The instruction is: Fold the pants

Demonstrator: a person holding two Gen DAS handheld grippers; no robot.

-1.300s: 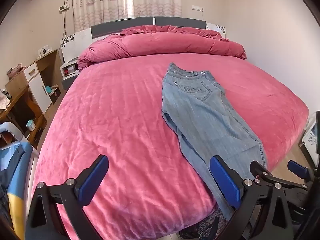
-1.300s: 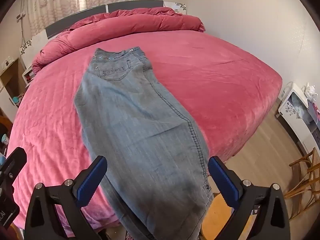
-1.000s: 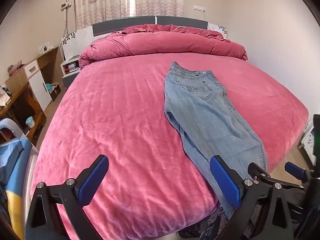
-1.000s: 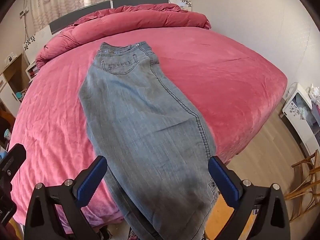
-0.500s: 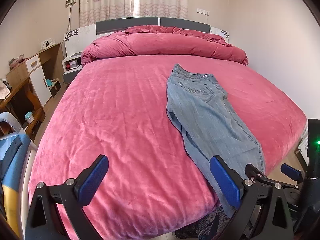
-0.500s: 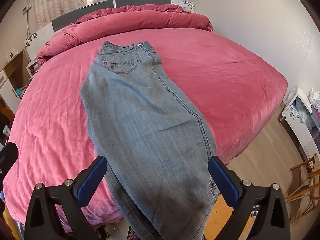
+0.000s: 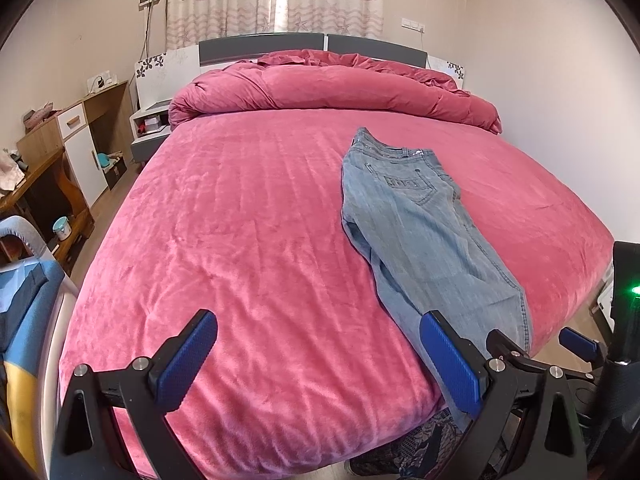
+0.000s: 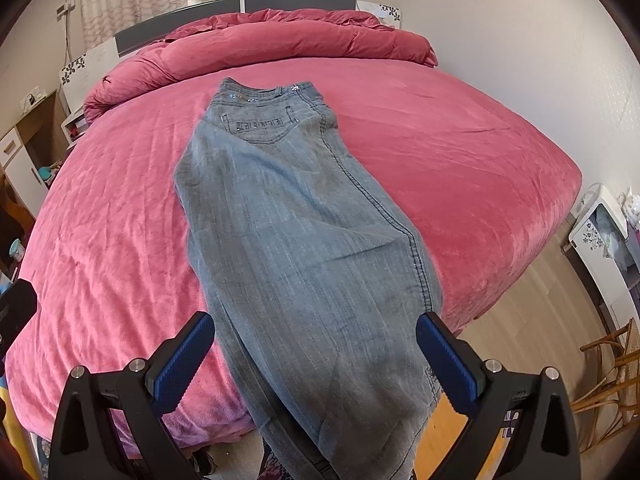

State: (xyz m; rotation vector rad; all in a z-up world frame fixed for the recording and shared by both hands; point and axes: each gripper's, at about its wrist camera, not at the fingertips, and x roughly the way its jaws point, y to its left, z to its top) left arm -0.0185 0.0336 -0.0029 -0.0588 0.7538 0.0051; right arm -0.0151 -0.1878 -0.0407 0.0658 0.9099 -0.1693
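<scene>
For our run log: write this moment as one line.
jeans: flat on bed, legs overhang | left gripper: open | right gripper: open

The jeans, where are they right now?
The jeans lie lengthwise on the pink bed, right of its middle, waistband toward the rolled duvet, legs hanging over the foot edge.

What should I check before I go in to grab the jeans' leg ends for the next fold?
1. Left tool open, holding nothing: ok.
2. Right tool open, holding nothing: ok.
3. Jeans folded lengthwise, waistband toward the duvet: ok.
4. Leg ends fully on the bed: not ok, they hang over the foot edge.
5. Hem corners visible for the grasp: cannot tell, they run out of frame.
6. Right tool lined up over the legs: ok.
</scene>
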